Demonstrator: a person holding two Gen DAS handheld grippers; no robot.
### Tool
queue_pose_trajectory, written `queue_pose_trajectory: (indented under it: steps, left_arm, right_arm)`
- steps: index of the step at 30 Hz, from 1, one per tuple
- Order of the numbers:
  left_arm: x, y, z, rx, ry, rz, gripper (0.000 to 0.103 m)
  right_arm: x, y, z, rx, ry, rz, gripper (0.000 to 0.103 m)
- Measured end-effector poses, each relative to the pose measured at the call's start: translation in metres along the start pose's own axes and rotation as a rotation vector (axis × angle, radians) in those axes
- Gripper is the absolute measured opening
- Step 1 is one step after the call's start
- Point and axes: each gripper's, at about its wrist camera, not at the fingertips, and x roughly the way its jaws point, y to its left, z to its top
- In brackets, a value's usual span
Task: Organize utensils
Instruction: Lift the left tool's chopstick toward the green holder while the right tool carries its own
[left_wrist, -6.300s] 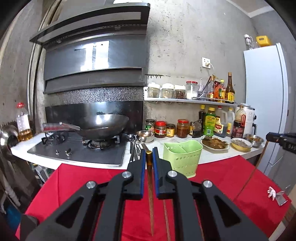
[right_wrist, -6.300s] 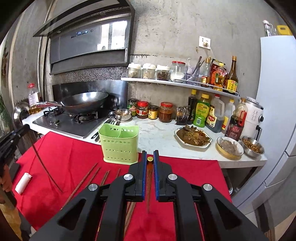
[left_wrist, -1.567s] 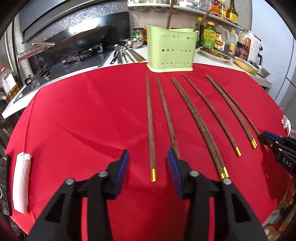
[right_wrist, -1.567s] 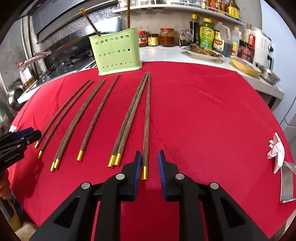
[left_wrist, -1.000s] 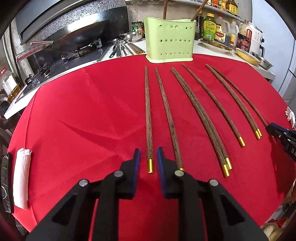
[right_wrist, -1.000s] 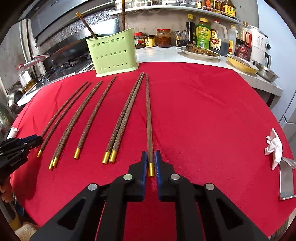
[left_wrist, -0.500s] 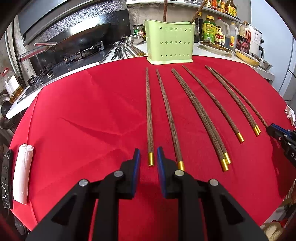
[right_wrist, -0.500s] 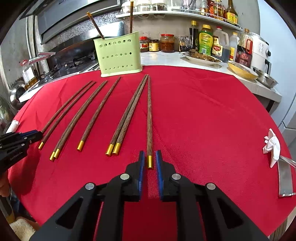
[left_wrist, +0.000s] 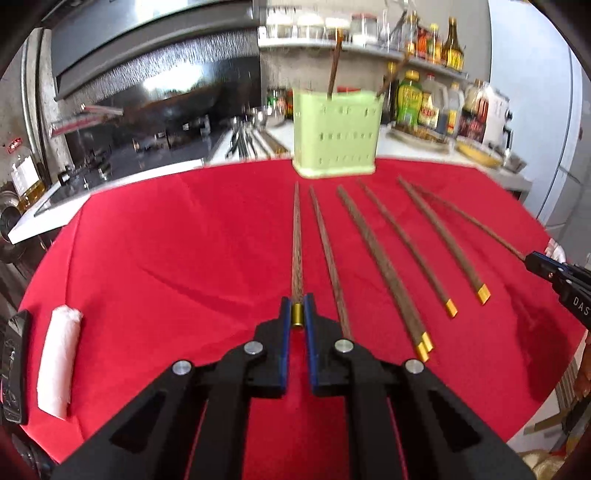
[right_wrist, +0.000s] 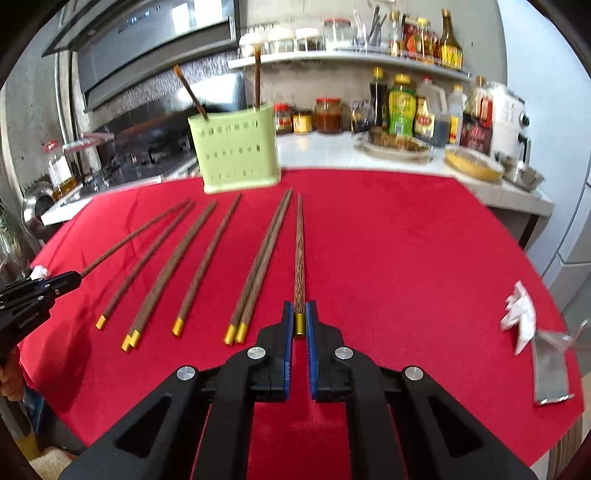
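blur softens the green holder (left_wrist: 334, 134); each tool, left (left_wrist: 297, 312) and right (right_wrist: 299, 317), pinches a chopstick's gold end.

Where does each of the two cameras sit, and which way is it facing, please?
Left wrist view: sits on the left gripper, looks along its jaws, shut on a chopstick, towards the green holder; the right gripper shows at the right edge.
Right wrist view: sits on the right gripper, jaws shut on another chopstick, facing the same holder; the left gripper shows at the left edge.
Both share the red cloth, the holder and the loose chopsticks.
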Motion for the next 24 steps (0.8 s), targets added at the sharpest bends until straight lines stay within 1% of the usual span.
queue_pose_trajectory:
  steps: [3, 7, 11, 16, 18, 22, 24]
  left_arm:
    - [-0.02, 0.005, 0.012, -0.013, -0.078, -0.017, 0.007]
    - [-0.048, 0.007, 0.037, 0.003, -0.183, -0.027, 0.007]
    - [-0.073, 0.01, 0.066, 0.015, -0.273, -0.04, 0.007]
    - [-0.088, 0.02, 0.092, -0.001, -0.31, -0.049, 0.007]
    - [-0.093, 0.024, 0.098, -0.004, -0.319, -0.057, 0.007]
    - [-0.096, 0.029, 0.107, -0.016, -0.305, -0.09, 0.007]
    - [-0.095, 0.03, 0.11, -0.005, -0.304, -0.087, 0.007]
  right_arm:
    - [-0.017, -0.001, 0.013, -0.004, -0.058, 0.006, 0.007]
    - [-0.039, 0.001, 0.039, -0.013, -0.14, 0.026, 0.007]
    - [-0.057, -0.002, 0.077, -0.017, -0.209, 0.043, 0.007]
    - [-0.07, -0.005, 0.112, -0.032, -0.267, 0.04, 0.007]
    - [-0.071, -0.005, 0.121, -0.036, -0.273, 0.044, 0.007]
    - [-0.068, -0.004, 0.136, -0.036, -0.272, 0.053, 0.007]
    - [-0.065, -0.003, 0.139, -0.042, -0.269, 0.049, 0.007]
